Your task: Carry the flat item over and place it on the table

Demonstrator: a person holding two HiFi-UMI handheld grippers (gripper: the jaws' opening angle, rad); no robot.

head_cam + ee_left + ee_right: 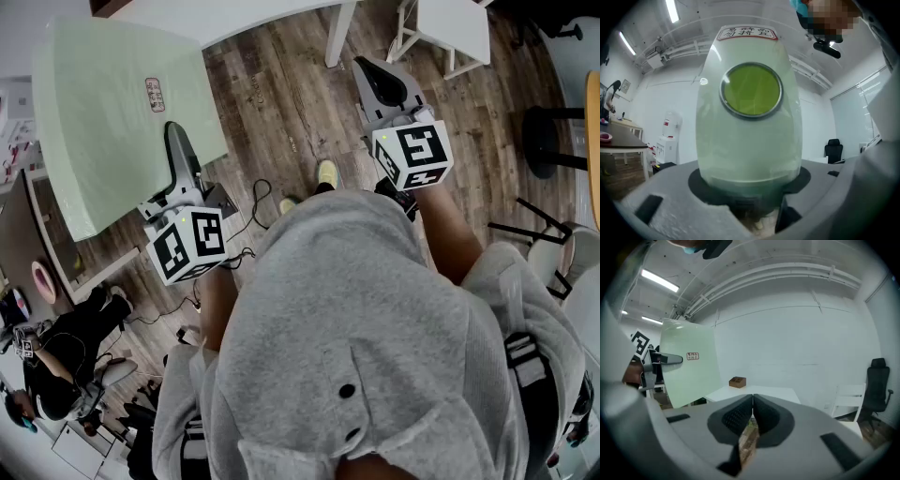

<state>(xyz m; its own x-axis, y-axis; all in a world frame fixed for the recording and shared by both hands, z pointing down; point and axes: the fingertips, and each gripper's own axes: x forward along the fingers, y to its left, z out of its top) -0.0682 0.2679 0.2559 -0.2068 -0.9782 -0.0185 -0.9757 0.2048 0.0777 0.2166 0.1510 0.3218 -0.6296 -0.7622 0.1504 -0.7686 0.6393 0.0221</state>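
The flat item is a large pale green board (pixel 112 103) with a small red-framed label, held in the air at my left. My left gripper (pixel 178 142) is shut on its near edge, one jaw lying over the top face. In the left gripper view the board (pixel 750 140) rises straight out from between the jaws of the left gripper (pixel 750 190) and shows a round green disc. My right gripper (pixel 372 73) is shut with nothing in it, and its pads meet in the right gripper view (pixel 752 401). That view also shows the board (pixel 689 376) at left.
A white table (pixel 262 19) stands ahead, with a small brown box (pixel 737 381) on it. A white chair (pixel 450 28) and a black stool (pixel 553 131) are at the right. Cables (pixel 253 202) lie on the wood floor. A person (pixel 66 347) is at the lower left.
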